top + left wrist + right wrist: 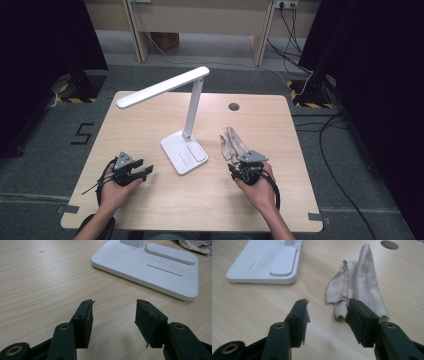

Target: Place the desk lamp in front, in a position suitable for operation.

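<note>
Beige cloth (359, 287) just beyond right tool (327, 315)

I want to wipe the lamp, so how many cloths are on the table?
1. A crumpled beige cloth lies on the table, right of the white lamp's base, just ahead of the right gripper, whose jaws stand open.

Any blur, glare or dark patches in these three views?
High view: even light on the table, black curtains at both sides, slightly soft. Left gripper view: lamp base slightly soft, no glare. Right gripper view: cloth fairly sharp, far table edge soft.
</note>
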Demonstrator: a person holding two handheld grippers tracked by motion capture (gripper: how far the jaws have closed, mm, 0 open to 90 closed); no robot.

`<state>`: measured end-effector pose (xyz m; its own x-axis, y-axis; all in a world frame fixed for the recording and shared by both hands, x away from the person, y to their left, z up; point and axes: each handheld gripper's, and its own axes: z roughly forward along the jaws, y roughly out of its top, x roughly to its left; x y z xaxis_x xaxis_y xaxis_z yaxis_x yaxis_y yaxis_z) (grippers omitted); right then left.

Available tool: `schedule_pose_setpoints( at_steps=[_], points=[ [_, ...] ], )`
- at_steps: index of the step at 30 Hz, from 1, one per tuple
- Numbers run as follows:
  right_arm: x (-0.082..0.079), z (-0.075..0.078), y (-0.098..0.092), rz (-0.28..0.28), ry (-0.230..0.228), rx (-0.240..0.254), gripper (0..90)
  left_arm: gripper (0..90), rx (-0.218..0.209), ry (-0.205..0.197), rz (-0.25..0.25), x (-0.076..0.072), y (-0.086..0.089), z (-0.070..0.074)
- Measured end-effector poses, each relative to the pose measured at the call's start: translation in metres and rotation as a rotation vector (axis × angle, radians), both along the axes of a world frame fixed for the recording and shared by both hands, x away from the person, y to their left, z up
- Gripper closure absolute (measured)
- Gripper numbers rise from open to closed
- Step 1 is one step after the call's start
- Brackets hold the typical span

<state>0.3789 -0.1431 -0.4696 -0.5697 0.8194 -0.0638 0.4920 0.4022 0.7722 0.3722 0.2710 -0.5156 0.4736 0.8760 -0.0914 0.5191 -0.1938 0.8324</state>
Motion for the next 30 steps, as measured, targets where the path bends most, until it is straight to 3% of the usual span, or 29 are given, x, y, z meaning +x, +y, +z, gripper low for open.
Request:
schedule_pose_setpoints(
  at_steps=[5, 11, 17, 19, 23, 30],
  points=[
    [0.009, -0.005, 0.008, 0.028, 0.024, 0.022, 63.0, 50.2, -0.007, 0.006, -0.024, 0.003, -0.005, -0.001],
    [0.029, -0.006, 0.030, 0.053, 0.073, 0.014, 77.6, 58.9, -0.001, 0.006, -0.065, 0.012, -0.018, 0.001],
    [0.052, -0.012, 0.045, 0.047, 0.097, -0.023, 90.0, 72.2, -0.002, 0.049, -0.055, 0.031, -0.031, 0.005],
    [0.057, -0.015, 0.050, 0.047, 0.112, -0.014, 90.0, 75.9, 0.012, 0.060, -0.042, 0.037, -0.034, 0.007],
    [0.062, -0.018, 0.063, 0.058, 0.112, -0.055, 90.0, 82.7, 0.048, 0.063, -0.039, 0.040, -0.042, 0.007],
    [0.078, -0.020, 0.085, 0.072, 0.115, -0.076, 90.0, 87.9, 0.057, 0.091, -0.029, 0.042, -0.043, 0.003]
  ],
)
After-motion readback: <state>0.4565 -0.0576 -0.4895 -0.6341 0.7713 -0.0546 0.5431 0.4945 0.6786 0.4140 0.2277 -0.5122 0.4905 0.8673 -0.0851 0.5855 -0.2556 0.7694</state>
